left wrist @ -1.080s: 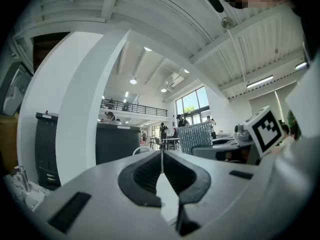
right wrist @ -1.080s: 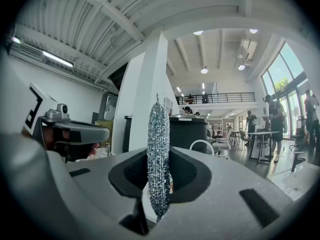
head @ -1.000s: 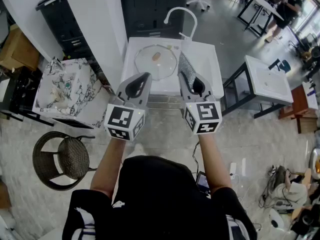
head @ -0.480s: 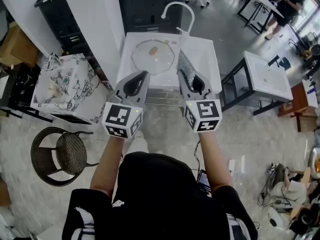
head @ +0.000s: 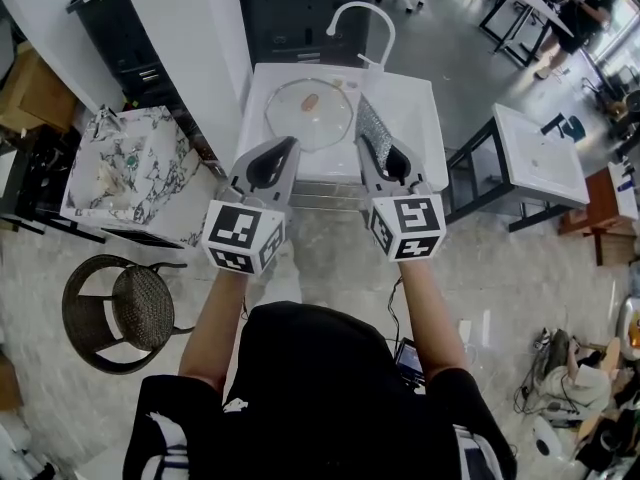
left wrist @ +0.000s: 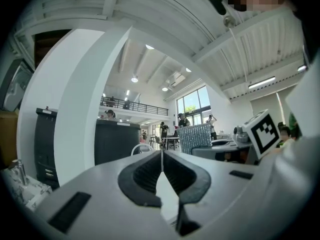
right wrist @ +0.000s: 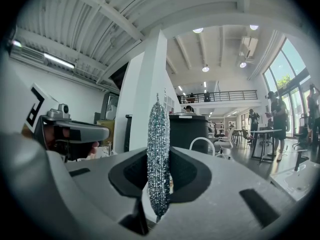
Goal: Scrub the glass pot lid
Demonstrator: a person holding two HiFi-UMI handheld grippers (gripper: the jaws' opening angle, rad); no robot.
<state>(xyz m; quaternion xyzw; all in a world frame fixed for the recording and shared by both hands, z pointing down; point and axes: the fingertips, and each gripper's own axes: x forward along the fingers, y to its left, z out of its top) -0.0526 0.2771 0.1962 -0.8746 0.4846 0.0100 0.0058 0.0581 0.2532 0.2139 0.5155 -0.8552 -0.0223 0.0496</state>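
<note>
The round glass pot lid (head: 310, 114) lies flat in the white sink (head: 415, 118), with an orange spot near its middle. Both grippers are held level just in front of the sink's near edge, side by side. My left gripper (head: 290, 148) (left wrist: 161, 156) is shut with nothing between its jaws. My right gripper (head: 372, 146) (right wrist: 159, 164) is shut on a silvery mesh scrub pad (head: 373, 131) (right wrist: 158, 154), which stands upright between the jaws and reaches over the sink's rim. In the left gripper view the pad (left wrist: 195, 136) shows at the right.
A curved white faucet (head: 362, 26) rises at the sink's back, with a black cabinet (head: 300, 13) behind it. To the left stand a marble-patterned basin (head: 125, 173) and a wicker chair (head: 120, 313). Another white sink table (head: 540, 158) stands to the right. People stand far off.
</note>
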